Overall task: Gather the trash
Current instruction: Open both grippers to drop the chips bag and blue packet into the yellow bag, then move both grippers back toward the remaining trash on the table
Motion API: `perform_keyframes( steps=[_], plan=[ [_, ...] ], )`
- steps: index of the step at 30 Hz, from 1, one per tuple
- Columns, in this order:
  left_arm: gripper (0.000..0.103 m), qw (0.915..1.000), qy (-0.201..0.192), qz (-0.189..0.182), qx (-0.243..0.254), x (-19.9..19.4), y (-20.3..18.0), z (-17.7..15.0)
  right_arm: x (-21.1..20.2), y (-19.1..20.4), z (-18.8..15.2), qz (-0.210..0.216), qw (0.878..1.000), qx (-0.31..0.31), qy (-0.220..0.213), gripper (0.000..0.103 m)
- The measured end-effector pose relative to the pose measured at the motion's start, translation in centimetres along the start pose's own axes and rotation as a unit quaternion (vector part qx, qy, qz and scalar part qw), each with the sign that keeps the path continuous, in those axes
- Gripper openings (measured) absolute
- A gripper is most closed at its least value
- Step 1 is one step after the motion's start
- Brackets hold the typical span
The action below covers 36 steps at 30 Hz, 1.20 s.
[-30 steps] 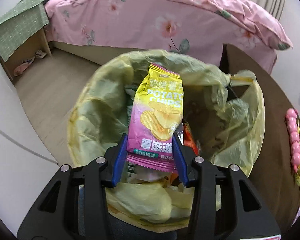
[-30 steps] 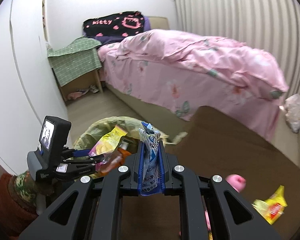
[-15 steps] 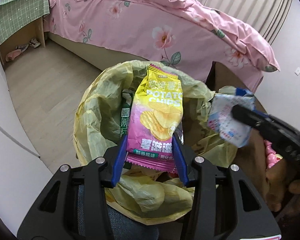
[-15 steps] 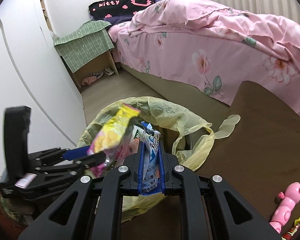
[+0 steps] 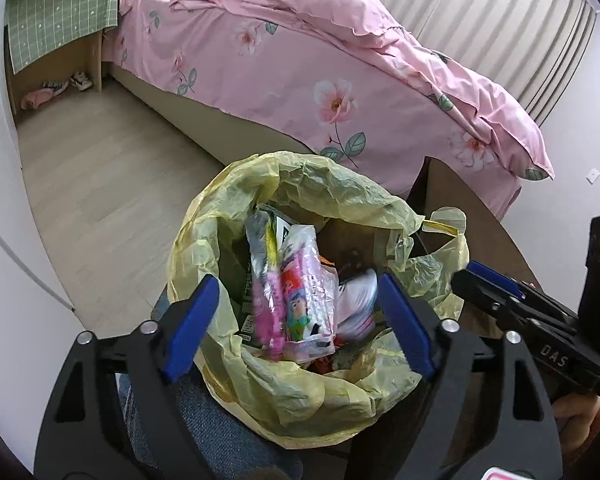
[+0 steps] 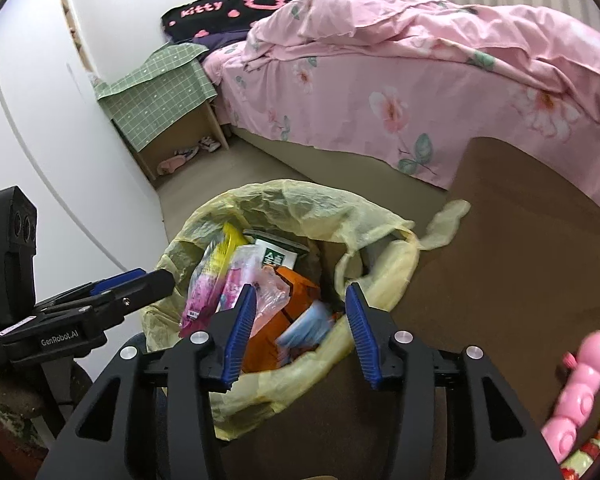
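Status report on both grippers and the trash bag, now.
Left gripper and right gripper just opened, empty, over bag. Chip packet and blue-white wrapper dropped inside. Nothing in the way.

The bin bag (image 5: 300, 392) is the landmark. In it lie a chip packet (image 6: 208, 276), a cartoon wrapper (image 5: 304, 292), a boxed carton (image 6: 278, 254) and a blurred pouch (image 6: 306, 326). Behind the bag stands the bed (image 6: 420, 80), and behind and left of the bag, against the bed's head, the side table (image 6: 168, 96). Right of the bag, on the low table (image 6: 520, 280), lies a toy (image 6: 576, 392). Above the bag's near rim hang the left gripper (image 5: 296, 320) and the right gripper (image 6: 300, 324), side by side.
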<state>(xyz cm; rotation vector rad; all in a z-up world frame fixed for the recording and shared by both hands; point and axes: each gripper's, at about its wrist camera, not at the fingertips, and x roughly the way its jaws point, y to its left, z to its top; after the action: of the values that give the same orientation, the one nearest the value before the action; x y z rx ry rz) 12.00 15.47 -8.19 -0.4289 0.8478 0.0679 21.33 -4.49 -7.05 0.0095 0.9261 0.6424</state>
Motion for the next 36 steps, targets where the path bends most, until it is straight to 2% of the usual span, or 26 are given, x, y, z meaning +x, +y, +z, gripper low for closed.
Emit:
perform_keyframes(
  steps=[4, 9, 12, 15, 18, 22, 24, 26, 28, 30, 32, 34, 36],
  plan=[
    [0.084, 0.9993, -0.018, 0.005, 0.033, -1.3, -2.2, -0.1, -3.1, -0.9, -0.8, -0.019, 1.000, 0.003, -0.015, 0.044],
    [0.084, 0.9959, -0.032, -0.015, 0.083, -2.7, -6.3, -0.7, -9.1, -2.5, -2.8, -0.067, 0.996, 0.006, -0.052, 0.044],
    [0.084, 0.9916, -0.038, -0.032, 0.119, -3.5, -9.2, -1.5, -13.4, -3.5, -4.6, -0.104, 0.991, 0.004, -0.083, 0.044],
    [0.084, 0.9846, -0.043, -0.067, 0.156, -4.1, -12.3, -2.7, -17.7, -4.4, -7.2, -0.154, 0.981, -0.003, -0.116, 0.044],
    [0.084, 0.9724, -0.050, -0.111, 0.199, -4.8, -15.6, -4.3, -21.9, -6.0, -10.3, -0.188, 0.971, 0.004, -0.149, 0.050],
    [0.084, 0.9484, -0.032, -0.180, 0.259, -4.5, -20.7, -6.5, -26.0, -8.3, -14.5, -0.197, 0.966, 0.039, -0.165, 0.058],
    [0.086, 0.9361, -0.014, -0.208, 0.283, -3.9, -23.0, -7.5, -27.6, -9.6, -17.1, -0.207, 0.963, 0.063, -0.158, 0.060],
    [0.088, 0.9225, 0.021, -0.240, 0.302, -2.7, -25.6, -8.7, -28.6, -10.3, -19.3, -0.222, 0.959, 0.078, -0.155, 0.060],
    [0.094, 0.9095, 0.052, -0.267, 0.314, -1.8, -27.7, -9.6, -29.3, -10.8, -21.6, -0.233, 0.956, 0.092, -0.151, 0.060],
    [0.094, 0.9017, 0.074, -0.269, 0.330, -0.9, -29.9, -10.8, -30.0, -11.5, -24.2, -0.234, 0.954, 0.116, -0.146, 0.060],
    [0.094, 0.8992, 0.085, -0.257, 0.344, -0.2, -31.3, -11.7, -30.2, -11.9, -26.3, -0.228, 0.953, 0.140, -0.142, 0.061],
    [0.094, 0.8965, 0.087, -0.249, 0.356, 0.0, -32.3, -12.8, -30.1, -12.1, -28.0, -0.229, 0.953, 0.151, -0.129, 0.061],
    [0.094, 0.8885, 0.084, -0.254, 0.373, -0.2, -33.1, -13.9, -29.9, -11.9, -29.3, -0.240, 0.952, 0.149, -0.117, 0.061]
  ],
)
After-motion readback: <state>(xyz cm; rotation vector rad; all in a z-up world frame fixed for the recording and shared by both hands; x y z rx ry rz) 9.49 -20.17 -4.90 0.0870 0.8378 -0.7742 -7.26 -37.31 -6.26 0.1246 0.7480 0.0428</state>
